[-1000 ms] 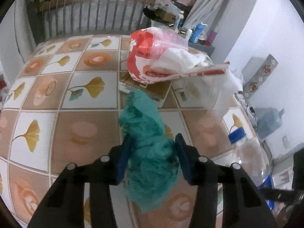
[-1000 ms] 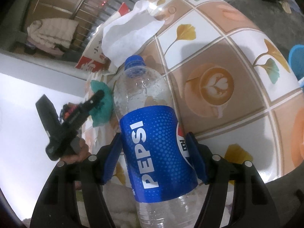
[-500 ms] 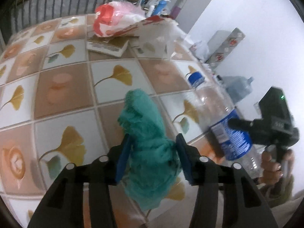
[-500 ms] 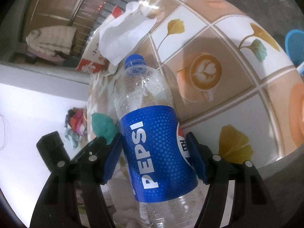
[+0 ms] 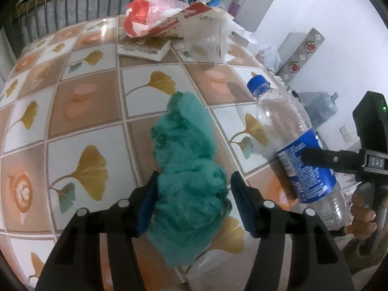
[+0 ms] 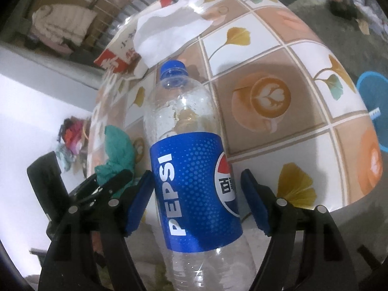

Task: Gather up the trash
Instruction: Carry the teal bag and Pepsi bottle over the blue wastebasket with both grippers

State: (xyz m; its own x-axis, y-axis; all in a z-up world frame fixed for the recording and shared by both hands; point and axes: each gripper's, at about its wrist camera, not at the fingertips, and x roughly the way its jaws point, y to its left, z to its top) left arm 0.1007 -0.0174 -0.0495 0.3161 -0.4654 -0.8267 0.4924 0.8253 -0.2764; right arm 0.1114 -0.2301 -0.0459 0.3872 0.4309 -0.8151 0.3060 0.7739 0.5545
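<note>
A white wall (image 5: 303, 7) (plain, evenly lit) rises behind the tiled table (image 5: 80, 101), metal railing (image 5: 72, 2) beyond.

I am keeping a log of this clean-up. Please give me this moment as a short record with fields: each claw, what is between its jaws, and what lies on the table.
left claw: open, jaws have just been opening; green crumpled wad between them, one pad clear of it
right claw: open, jaws have just been opening; Pepsi bottle between them, blue cap on
table: cover patterned with leaves and coffee cups
far end of table: red-and-white bag on a book or flat box
</note>
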